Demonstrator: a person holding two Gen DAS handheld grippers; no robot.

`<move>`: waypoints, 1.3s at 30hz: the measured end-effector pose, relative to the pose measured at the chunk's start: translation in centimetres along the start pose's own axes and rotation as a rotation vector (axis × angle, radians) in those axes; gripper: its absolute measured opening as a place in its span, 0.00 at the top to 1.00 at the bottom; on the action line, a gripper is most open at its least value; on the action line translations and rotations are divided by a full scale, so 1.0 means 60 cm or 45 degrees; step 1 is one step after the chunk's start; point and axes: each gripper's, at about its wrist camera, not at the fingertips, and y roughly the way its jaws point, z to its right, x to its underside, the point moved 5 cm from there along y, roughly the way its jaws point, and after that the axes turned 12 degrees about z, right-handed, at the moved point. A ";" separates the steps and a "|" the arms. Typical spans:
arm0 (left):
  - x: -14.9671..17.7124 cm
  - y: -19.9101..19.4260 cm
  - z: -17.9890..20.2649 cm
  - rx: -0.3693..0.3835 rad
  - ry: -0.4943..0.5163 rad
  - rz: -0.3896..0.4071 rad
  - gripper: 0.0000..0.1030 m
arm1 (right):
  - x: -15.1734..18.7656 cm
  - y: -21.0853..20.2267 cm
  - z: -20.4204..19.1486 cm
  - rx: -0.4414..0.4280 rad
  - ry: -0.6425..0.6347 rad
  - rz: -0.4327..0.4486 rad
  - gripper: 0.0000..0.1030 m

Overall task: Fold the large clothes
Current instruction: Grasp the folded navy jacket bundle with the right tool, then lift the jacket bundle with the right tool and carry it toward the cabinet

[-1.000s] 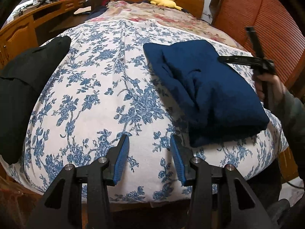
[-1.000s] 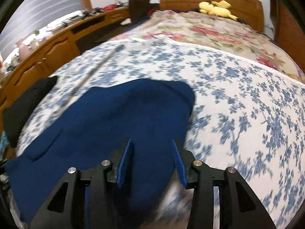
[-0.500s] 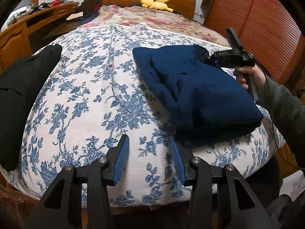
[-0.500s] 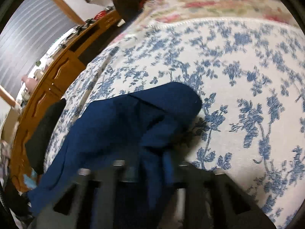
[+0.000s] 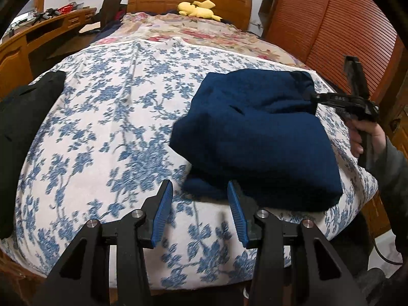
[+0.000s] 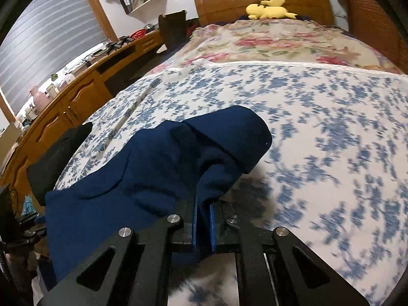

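Note:
A folded navy blue garment lies on the right side of the bed's blue-flowered sheet. My left gripper is open and empty, low over the sheet, just in front of the garment's near left corner. My right gripper is shut on a fold of the navy garment at its far right corner and lifts that fold a little. In the left wrist view the right gripper shows at the garment's far right edge, held by a hand.
A black garment lies at the bed's left edge. A wooden desk runs along the left wall. A yellow plush toy sits by the headboard. A slatted wooden wardrobe stands on the right.
My right gripper came down onto the garment's far corner, closed on it and raised the fold. The garment bunched toward the right. My left gripper stayed open near the front edge.

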 end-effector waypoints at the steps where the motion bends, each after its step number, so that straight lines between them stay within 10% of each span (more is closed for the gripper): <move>1: -0.001 0.006 0.004 0.006 -0.002 0.001 0.56 | 0.001 -0.004 0.004 0.010 0.000 0.002 0.93; 8: -0.002 0.033 0.007 -0.018 -0.030 -0.007 0.56 | 0.004 0.022 0.007 0.076 -0.008 -0.041 0.92; 23: 0.011 0.052 -0.006 -0.009 -0.079 -0.036 0.56 | 0.000 0.106 0.026 0.114 0.157 -0.170 0.37; 29: 0.014 0.049 -0.008 0.009 -0.113 -0.012 0.56 | 0.007 0.105 0.028 0.060 0.189 -0.153 0.47; 33: 0.017 0.046 -0.005 0.034 -0.119 0.003 0.77 | 0.002 0.083 0.026 0.009 0.167 -0.086 0.76; 39: 0.001 0.020 0.005 0.107 -0.127 0.077 0.90 | -0.018 0.022 -0.003 0.049 0.021 0.050 0.84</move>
